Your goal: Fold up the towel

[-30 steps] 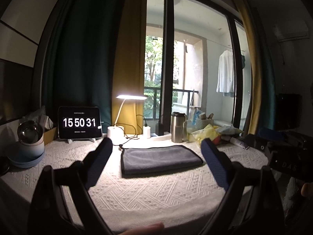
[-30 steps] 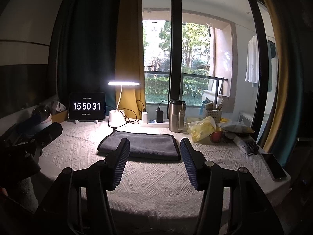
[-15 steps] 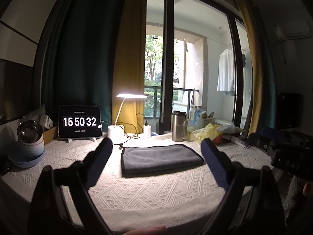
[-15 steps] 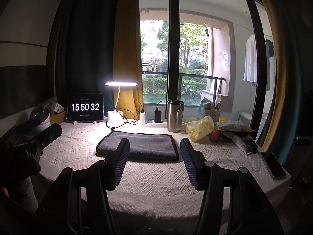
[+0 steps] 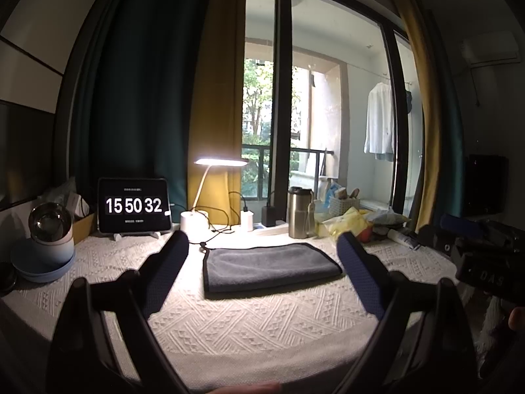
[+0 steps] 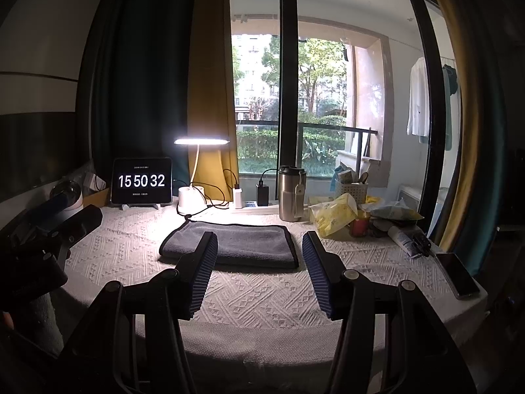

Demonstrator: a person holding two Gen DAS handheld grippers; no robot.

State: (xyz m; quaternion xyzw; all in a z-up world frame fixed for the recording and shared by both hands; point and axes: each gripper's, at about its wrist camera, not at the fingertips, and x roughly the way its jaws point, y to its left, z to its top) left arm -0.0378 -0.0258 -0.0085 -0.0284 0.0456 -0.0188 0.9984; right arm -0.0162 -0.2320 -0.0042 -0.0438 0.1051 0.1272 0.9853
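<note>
Far left on the white textured tablecloth: a blue-and-white round gadget with a shiny dome, seated on a blue dish. Just right of it, against the dark curtain, a tablet clock reading 15 50 32. Next along the far edge, a lit white desk lamp, its cable trailing toward the towel's far left corner. Mid-table, lying flat and folded into a neat rectangle: the grey towel, touched by neither tool. Left gripper held above the near edge, blue-padded fingers spread wide with nothing between them, framing the towel from either side in its own view. Right gripper likewise held low over the near edge, parted and empty, left fingertip overlapping the towel's near edge in that view; contact cannot be judged. Behind the towel to the right, a steel tumbler standing upright by the window frame. Further right, a yellow packet, a small basket, a red cup and assorted clutter. Far right near the table edge, a phone lying flat.
</note>
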